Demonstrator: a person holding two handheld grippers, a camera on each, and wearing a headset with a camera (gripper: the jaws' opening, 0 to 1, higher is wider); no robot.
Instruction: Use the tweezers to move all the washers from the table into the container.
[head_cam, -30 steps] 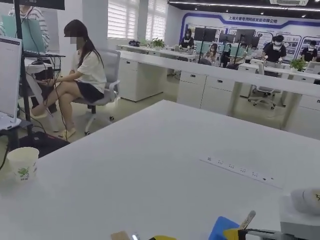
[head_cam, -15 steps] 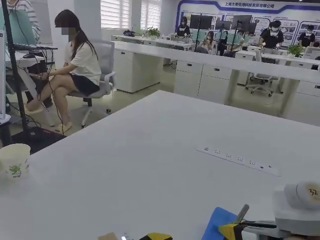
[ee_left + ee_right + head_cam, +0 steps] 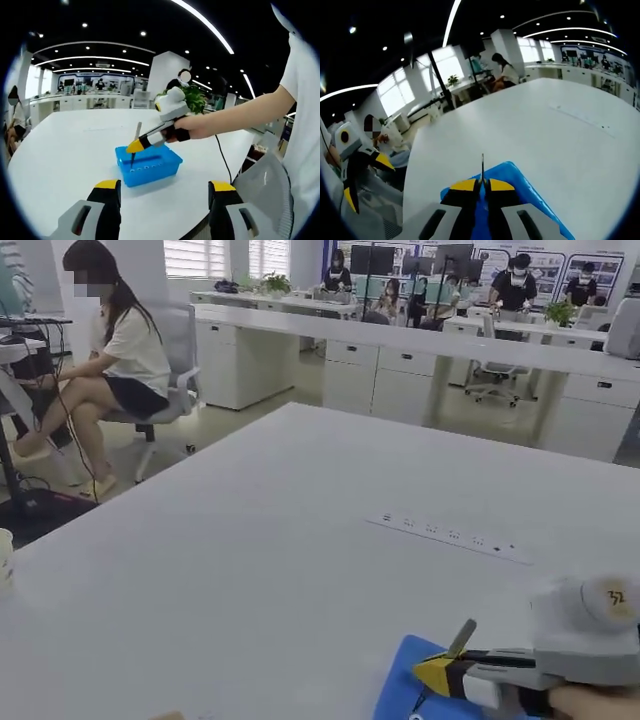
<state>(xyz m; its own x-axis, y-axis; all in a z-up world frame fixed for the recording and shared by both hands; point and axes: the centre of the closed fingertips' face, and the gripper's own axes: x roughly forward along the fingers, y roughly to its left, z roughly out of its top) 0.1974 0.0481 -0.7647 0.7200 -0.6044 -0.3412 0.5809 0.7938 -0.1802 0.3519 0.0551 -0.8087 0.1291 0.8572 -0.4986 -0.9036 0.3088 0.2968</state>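
Right claw (image 3: 482,186): pressed together on the tweezers (image 3: 482,167), which stick out ahead of its jaws.
Tweezers tips: pointing down over the container (image 3: 148,165).
Container: blue, on the white bench (image 3: 250,570), directly below the right claw.
Left claw (image 3: 164,184): spread wide, with the container ahead of it on the bench.
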